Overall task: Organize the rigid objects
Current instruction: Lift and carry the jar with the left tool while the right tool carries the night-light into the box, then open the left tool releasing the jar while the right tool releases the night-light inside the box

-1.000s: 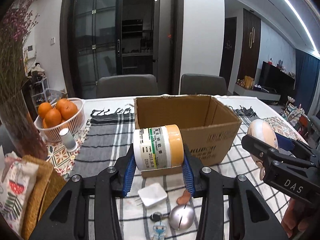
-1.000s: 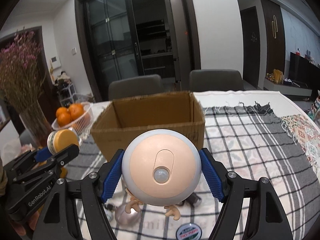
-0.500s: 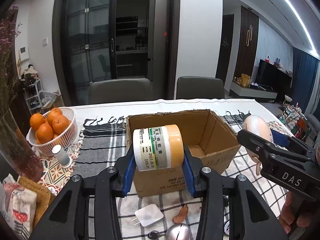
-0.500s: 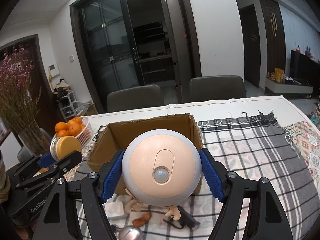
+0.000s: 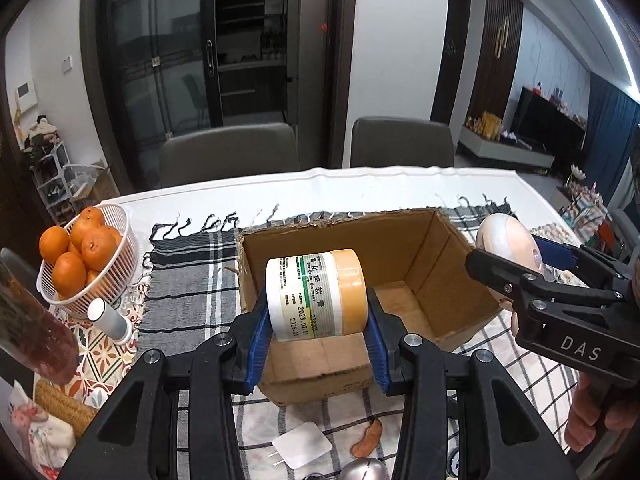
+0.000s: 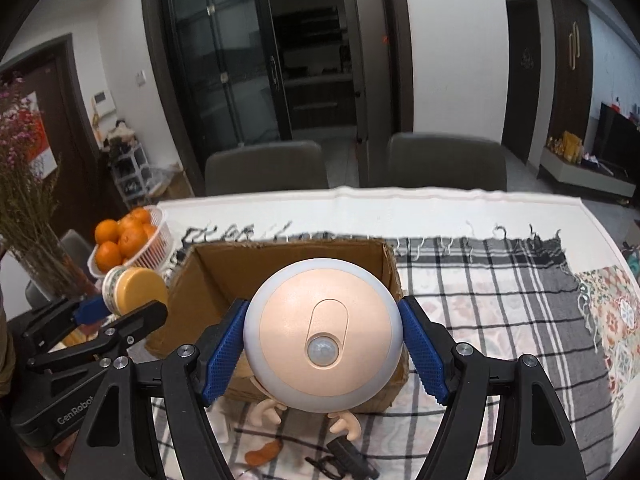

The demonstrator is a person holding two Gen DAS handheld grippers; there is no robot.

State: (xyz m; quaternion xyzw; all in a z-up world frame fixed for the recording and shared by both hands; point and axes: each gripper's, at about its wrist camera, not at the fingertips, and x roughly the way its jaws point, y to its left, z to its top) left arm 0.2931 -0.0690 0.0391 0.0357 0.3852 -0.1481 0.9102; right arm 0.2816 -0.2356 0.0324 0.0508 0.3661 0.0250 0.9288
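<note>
Both grippers loaded, both hanging over the open cardboard box [image 5: 400,276] on the plaid cloth [image 6: 500,304]. Left gripper [image 5: 316,332] pinches a white ointment jar [image 5: 316,294] with an orange lid; jar lies on its side, one blue pad on its base, the other on the lid top, so the clamp runs along its axis, probably because the flat ends give the pads more seat than the curved wall. It sits above the box's near-left corner, clear of the floor inside. Right gripper [image 6: 322,340] is clamped on a round peach-and-white sensor light [image 6: 322,332], pads at its widest sides, face with the small lens toward the camera, little antler-shaped feet hanging below; jaws stand wide only because the thing is wide. From the right wrist view it hangs over the box's near wall. Box interior looks bare where visible, so either item should drop in without stacking. Judgement: the carry is nearly done and release into the box comes next; the jar may roll once freed. Left on the cloth in front of the box: a white plug adapter [image 5: 302,446], a small orange piece [image 5: 366,438], a silver rounded object [image 5: 362,472], a dark item [image 6: 352,456]. Basket of oranges [image 5: 80,260] stands well to the left, not involved.
</note>
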